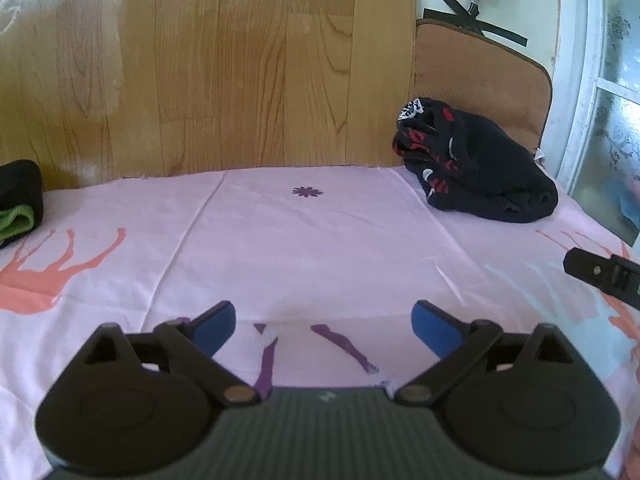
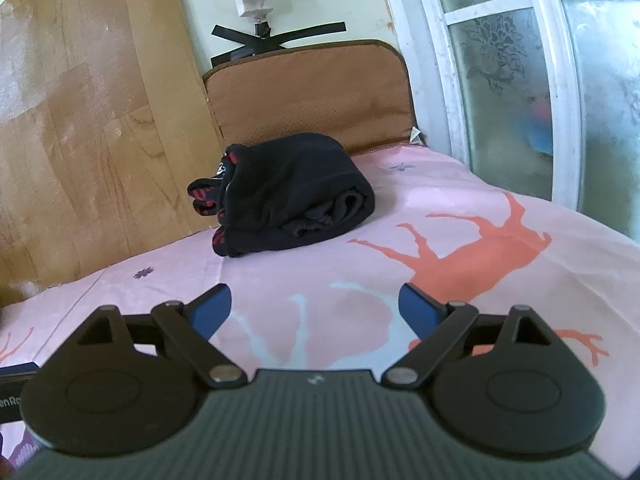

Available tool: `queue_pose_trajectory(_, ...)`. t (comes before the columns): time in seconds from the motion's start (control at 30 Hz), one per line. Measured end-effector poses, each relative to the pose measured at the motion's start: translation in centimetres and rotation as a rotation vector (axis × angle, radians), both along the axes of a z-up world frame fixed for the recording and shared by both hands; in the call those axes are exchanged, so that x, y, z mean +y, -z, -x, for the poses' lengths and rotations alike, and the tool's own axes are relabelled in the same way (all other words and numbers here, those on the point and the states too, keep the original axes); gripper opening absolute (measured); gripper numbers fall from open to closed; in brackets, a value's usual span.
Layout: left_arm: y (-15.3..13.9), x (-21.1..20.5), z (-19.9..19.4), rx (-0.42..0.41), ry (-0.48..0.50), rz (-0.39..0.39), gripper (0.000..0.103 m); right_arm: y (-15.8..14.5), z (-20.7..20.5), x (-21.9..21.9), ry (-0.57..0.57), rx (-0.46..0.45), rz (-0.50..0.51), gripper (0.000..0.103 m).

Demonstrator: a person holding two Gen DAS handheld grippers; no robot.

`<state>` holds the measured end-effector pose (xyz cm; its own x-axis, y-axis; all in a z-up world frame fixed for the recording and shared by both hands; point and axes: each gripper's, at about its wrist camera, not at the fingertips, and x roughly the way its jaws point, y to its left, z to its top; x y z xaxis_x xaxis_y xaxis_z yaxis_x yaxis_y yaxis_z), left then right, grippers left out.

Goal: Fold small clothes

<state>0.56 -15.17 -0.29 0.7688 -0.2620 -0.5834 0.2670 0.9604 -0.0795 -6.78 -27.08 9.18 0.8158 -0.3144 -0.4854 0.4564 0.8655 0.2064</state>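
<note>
Both grippers, left gripper (image 1: 323, 326) and right gripper (image 2: 316, 307), are hovering with fingers apart and empty over the pink bedsheet (image 1: 304, 248). The black garment bundle (image 2: 292, 200) is lying far right; approaching low and pinching opposite edges should be working best.

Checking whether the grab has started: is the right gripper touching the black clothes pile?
Apart. The right wrist view shows the right gripper open and empty, with bare pink sheet between its fingertips and the black clothes pile.
</note>
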Motion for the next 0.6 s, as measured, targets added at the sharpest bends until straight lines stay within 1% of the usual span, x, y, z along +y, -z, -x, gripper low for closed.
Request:
queue_pose_trajectory(0.1,0.0,0.1,0.0,0.002,-0.013,-0.002,0.100,0.0,0.2,0.0,0.001,-0.005,-0.007,0.093)
queue_pose_trajectory(0.23,0.0,0.3,0.0,0.002,-0.019,-0.002,0.101,0.1,0.1,0.6,-0.023,0.034,-0.014,0.093)
queue_pose_trajectory(0.33,0.0,0.2,0.0,0.000,-0.015,-0.007,0.102,0.1,0.5,1.3,-0.047,0.032,-0.001,0.093)
queue_pose_trajectory(0.6,-0.1,0.2,0.2,-0.008,-0.010,-0.011,0.103,0.1,0.4,1.2,-0.048,0.035,-0.016,0.093)
